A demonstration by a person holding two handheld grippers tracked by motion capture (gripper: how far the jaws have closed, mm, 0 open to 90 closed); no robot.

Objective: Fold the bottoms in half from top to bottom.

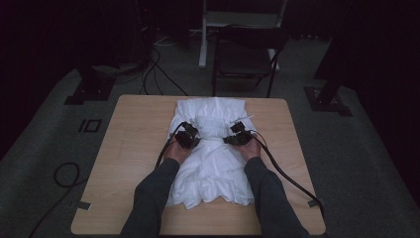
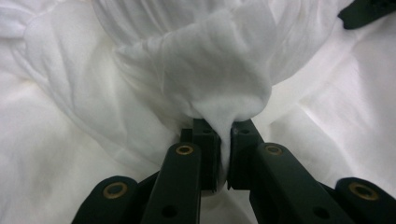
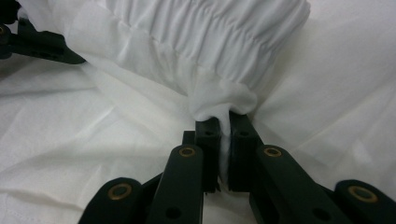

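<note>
Gripping the gathered edge of the white garment (image 1: 210, 148) at the centre of the desk (image 1: 129, 148), the left tongs (image 2: 224, 140) and right tongs (image 3: 225, 135) are both pinching cloth, so the fold is looking only begun, with the smoothing remaining.

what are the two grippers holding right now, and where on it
Both hold the white garment. The left gripper pinches a bunched fold of it; the right gripper pinches a fold just below its gathered, elastic-looking band.

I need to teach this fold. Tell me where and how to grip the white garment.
Grip the white garment at its gathered elastic band, one pinch each side, coming in level from the person's side as the left gripper and right gripper do: the thick ruffled edge bunches between jaws.
</note>
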